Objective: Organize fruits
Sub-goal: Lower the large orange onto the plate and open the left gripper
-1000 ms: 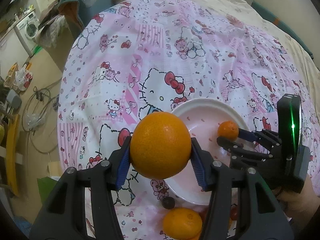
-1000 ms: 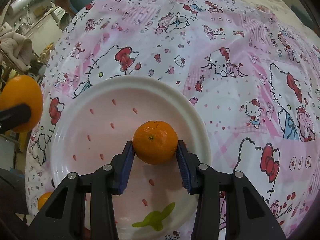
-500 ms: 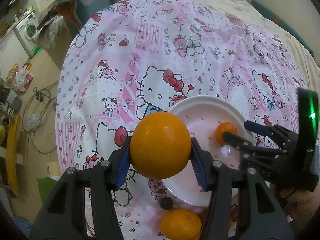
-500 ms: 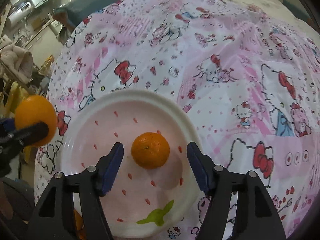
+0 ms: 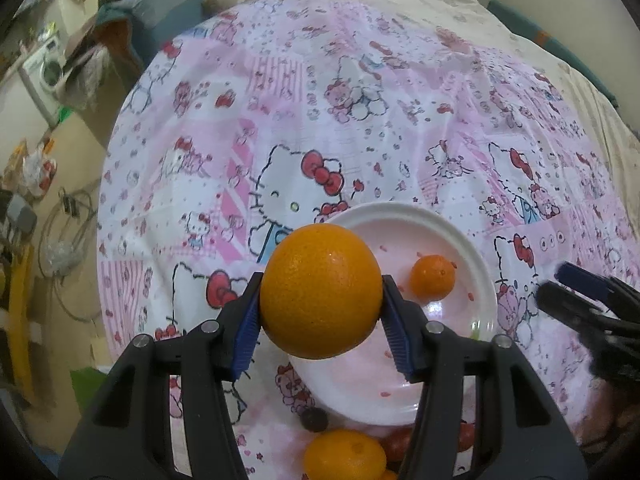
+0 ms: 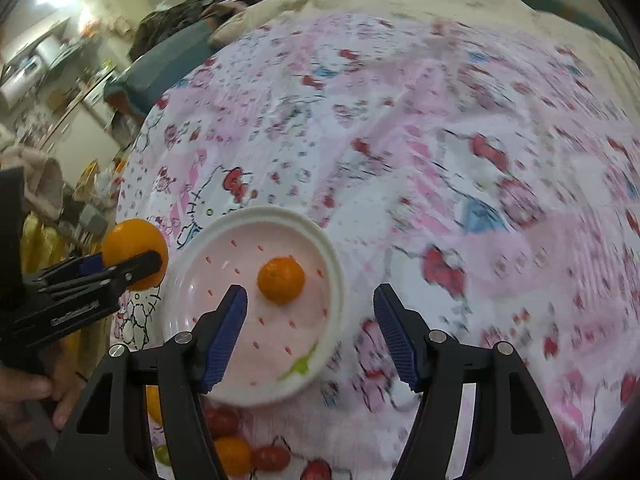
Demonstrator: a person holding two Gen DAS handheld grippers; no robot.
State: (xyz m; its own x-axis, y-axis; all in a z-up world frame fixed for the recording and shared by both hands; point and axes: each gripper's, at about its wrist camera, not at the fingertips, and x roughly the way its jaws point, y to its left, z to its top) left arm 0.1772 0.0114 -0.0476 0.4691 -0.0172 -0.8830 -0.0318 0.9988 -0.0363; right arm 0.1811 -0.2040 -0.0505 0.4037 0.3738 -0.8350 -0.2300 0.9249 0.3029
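Now the right gripper [image 6: 310,330] has let go and pulled back, leaving the small orange [image 6: 281,280] on the plate [image 6: 332,264] at middle left; the left gripper [image 5: 320,316] squeezes the big orange [image 5: 320,296], ready to add it.

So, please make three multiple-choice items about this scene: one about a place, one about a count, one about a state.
1. Where does the small mandarin lie?
A. on the white plate
B. on the cloth
C. in a gripper

2. How many fruits lie on the plate?
A. three
B. one
C. none

3. How is the left gripper?
A. open and empty
B. out of view
C. shut on the large orange

Answers: 1 A, it rests on the plate's pink inside. 2 B, only the mandarin is there. 3 C, both blue pads press the orange's sides.
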